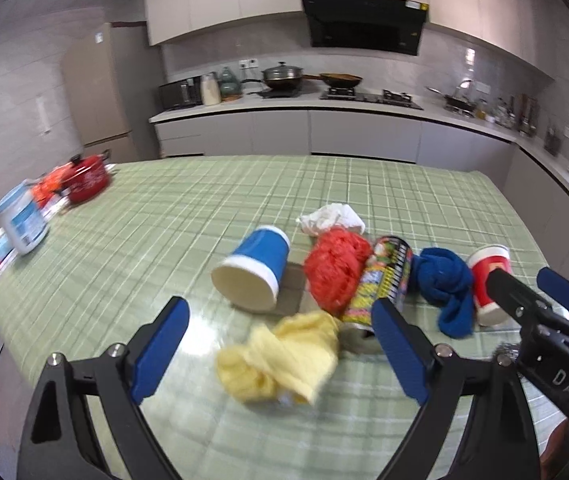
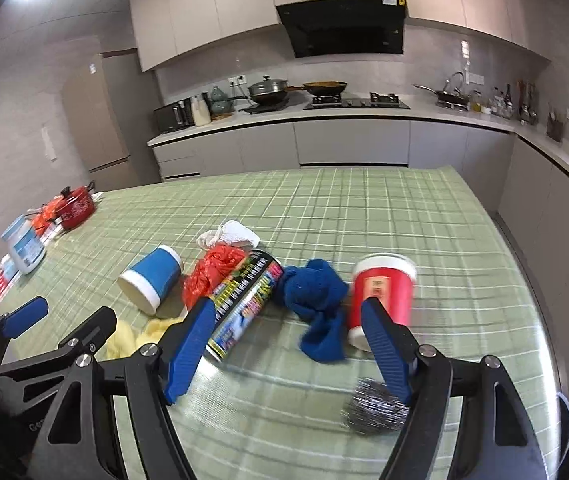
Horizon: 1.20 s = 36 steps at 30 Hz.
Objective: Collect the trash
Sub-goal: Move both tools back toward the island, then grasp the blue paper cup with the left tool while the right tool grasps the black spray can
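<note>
Green checked cloth covers the table point(image 1: 212, 200), and all the trash I have to collect lies on it in a loose cluster ahead of both claws. I see a blue paper cup point(image 1: 254, 274) on its side, mouth toward me. A printed can point(image 2: 244, 304) also lies flat, with a red crumpled bag point(image 1: 336, 268) touching one side and a blue cloth wad point(image 2: 316, 300) on the other. A red paper cup point(image 2: 380, 296) is just beside that wad. White crumpled paper point(image 1: 332, 218) sits behind the red bag.

My left gripper point(image 1: 280, 356) is spread wide and holds nothing; a yellow cloth point(image 1: 280, 360) lies between its fingers, untouched. My right gripper point(image 2: 288, 344) is likewise spread and empty. A steel wool scrubber point(image 2: 376, 406) rests by its right finger.
</note>
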Available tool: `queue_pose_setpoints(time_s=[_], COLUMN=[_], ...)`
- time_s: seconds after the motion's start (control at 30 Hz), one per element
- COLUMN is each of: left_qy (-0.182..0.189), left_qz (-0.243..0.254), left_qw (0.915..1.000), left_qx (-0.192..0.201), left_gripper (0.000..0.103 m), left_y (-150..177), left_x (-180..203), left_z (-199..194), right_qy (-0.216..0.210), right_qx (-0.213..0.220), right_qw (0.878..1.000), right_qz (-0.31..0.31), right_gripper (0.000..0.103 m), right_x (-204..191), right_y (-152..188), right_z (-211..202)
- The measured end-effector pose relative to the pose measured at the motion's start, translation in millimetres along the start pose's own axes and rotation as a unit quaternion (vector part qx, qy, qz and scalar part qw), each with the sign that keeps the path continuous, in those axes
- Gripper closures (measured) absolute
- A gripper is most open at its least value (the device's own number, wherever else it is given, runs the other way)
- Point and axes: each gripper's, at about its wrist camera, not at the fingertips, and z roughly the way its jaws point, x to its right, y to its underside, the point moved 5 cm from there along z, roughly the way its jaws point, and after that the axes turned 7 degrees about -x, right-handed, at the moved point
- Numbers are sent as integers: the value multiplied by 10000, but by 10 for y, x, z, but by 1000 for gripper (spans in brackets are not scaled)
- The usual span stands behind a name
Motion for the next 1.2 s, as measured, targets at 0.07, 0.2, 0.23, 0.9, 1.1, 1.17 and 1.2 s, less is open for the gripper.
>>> queue_pose_setpoints(time_s=[0.07,0.2,0.23,0.9,1.1,1.17,1.2], left_qy=[143,486,559,1255,1455,1500,1510], left_qz=[180,469,524,1143,1088,1062,1054], left_qw=[9997,9975,9966,9809,9769,9754,9749], left_qx=[-59,-227,-297,-946,-1126,-1218,-1253], left_gripper=[10,10,10,10,16,17,17], left_y=[-97,-288,-312,-410,-395,-374,-368], left_x=[-122,-348,-374,-337,-368,-365,-364], left_z=[167,510,578,1324,1435,1488,1502], right_qy=[192,511,612,1268,1174,1065,1018], right_qx=[3,-59,-114,-832,-969,-1035,-1064], right_qw=[9997,9974,9965,9792,9778,9784,9786], right_qz=[150,497,552,1344,1438,1437,1440], right_gripper=[26,26,26,26,33,43,45], right_x=[-169,-480,-543,-557,-533,-536,-544], right_y=[-45,-115,-121,7,30,25,31], right_z=[146,412,486,1238,1382,1435,1454])
